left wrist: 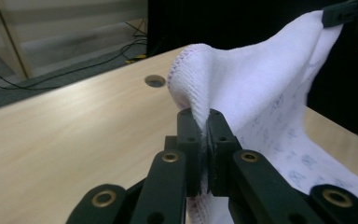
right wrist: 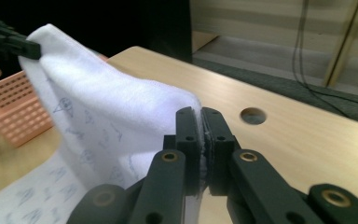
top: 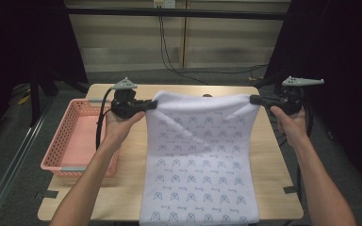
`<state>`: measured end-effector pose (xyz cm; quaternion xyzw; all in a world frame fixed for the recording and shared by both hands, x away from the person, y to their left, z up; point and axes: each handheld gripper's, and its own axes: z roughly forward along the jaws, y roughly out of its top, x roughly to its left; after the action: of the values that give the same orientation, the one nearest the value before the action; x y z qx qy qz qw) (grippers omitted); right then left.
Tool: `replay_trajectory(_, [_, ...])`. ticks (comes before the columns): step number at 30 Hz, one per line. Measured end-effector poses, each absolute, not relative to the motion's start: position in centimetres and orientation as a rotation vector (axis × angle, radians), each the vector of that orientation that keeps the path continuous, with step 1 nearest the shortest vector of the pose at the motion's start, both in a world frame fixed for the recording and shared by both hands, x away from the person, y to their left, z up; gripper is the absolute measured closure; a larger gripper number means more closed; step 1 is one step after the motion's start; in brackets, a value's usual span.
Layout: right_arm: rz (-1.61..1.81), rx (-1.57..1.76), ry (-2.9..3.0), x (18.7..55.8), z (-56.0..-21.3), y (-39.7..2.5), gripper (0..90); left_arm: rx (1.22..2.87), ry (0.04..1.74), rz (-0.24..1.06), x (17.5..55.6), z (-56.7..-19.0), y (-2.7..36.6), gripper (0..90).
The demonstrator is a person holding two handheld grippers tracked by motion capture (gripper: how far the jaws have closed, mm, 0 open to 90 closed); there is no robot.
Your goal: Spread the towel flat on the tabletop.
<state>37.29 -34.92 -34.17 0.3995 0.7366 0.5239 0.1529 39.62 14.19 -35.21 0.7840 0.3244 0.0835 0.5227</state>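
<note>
Each claw is clamped on a far corner of the white printed towel (top: pixel 200 160): left claw (top: pixel 152 104), right claw (top: pixel 253 99), both lifted w/ the cloth's far edge stretched between them and the rest trailing toward the person on the worktop (top: pixel 122 188). Likely mid-fold; next move prob. needs both corners carried evenly toward the near edge, keeping tension.

- White towel (top: pixel 200 160) with small blue-grey printed motifs, spread flat along the table, near edge at the table's front.
- Far edge lifted clear of the table, both far corners raised, edge sagging slightly between them.
</note>
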Motion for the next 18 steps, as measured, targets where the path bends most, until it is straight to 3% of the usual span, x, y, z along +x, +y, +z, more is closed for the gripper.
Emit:
replay_trajectory(7, [1.510, 1.101, 2.190, 31.5, -35.6, -34.7, 87.1, 1.867, 0.719, 0.130, 34.6, -37.7, 14.6, 86.4])
replay_trajectory(18, [1.407, 1.180, 2.384, 22.1, -41.6, -33.6, 87.1, 1.949, 0.745, 0.000, 27.5, -43.0, 16.3, 86.1])
